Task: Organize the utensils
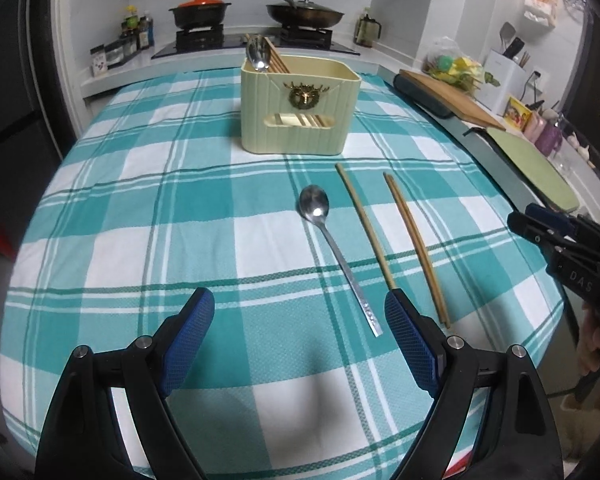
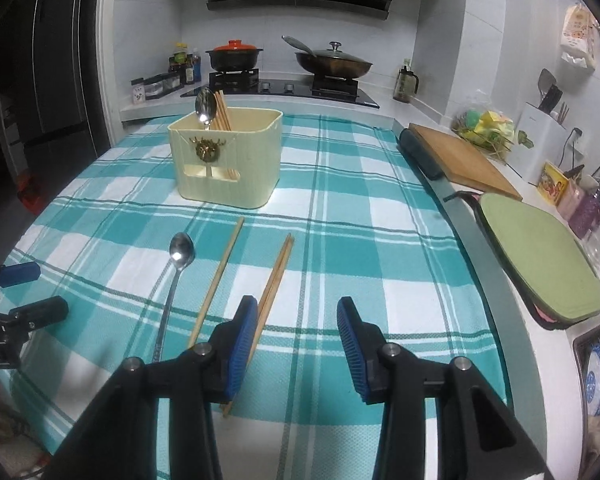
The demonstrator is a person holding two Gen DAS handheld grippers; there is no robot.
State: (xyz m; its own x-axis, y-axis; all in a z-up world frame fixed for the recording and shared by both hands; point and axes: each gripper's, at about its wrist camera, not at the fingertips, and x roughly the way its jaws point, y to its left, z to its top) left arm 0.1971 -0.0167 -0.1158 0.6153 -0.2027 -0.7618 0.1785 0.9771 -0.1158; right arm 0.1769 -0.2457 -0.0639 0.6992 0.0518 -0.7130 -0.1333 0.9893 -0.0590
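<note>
Both grippers hang over the checked tablecloth with nothing between their pads: the left gripper spread wide, the right gripper parted less. A steel spoon and two loose pairs of wooden chopsticks lie flat in front of the cream utensil holder, which already carries a spoon and chopsticks. This looks like the approach to a pickup; next, each gripper must drop and straddle a thin handle.
</note>
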